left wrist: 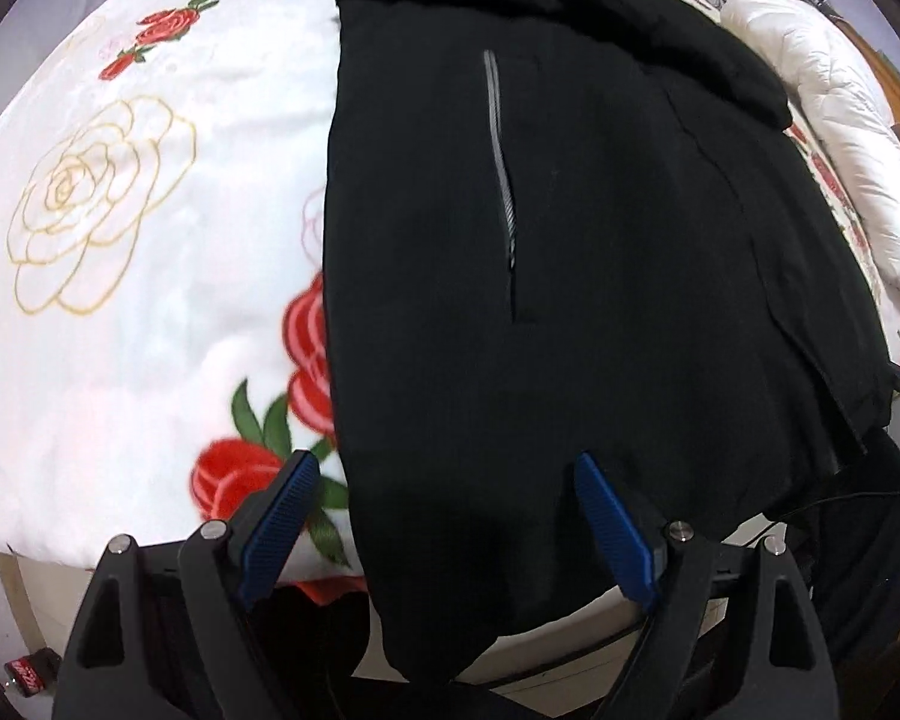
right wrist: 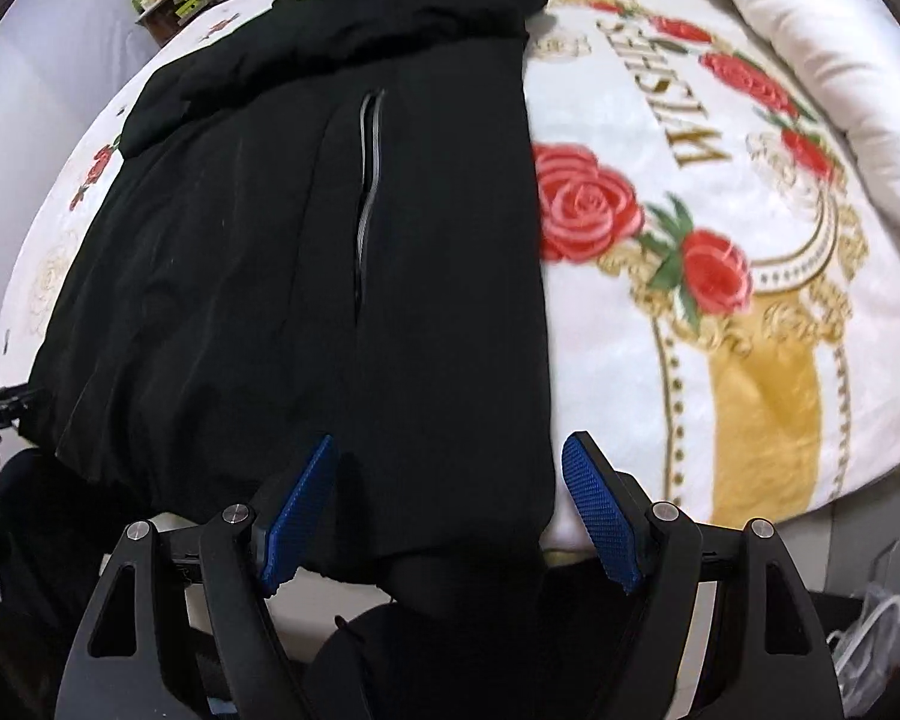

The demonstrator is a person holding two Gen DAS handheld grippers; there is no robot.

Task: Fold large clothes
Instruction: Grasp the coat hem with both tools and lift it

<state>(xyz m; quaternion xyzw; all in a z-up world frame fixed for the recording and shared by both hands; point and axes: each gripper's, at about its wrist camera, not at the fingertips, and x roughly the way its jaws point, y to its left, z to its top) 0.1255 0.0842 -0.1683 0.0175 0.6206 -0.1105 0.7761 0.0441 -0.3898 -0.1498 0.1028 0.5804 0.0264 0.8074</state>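
Black zip-pocket garment (left wrist: 570, 210) flat on rose-print blanket (left wrist: 150, 240), left gripper (left wrist: 444, 468) and right gripper (right wrist: 450, 450) above near hem, fingers wide, holding nothing

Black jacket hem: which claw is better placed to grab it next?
Neither clearly; likely both together. The left claw and right claw each hang open over the black jacket's near hem, one toward each side.

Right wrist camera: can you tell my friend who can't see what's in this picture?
A big black jacket with a grey zipper lies flat on a white blanket with red roses. The right gripper, its blue fingers open, hovers over the jacket's near edge, which hangs off the bed.
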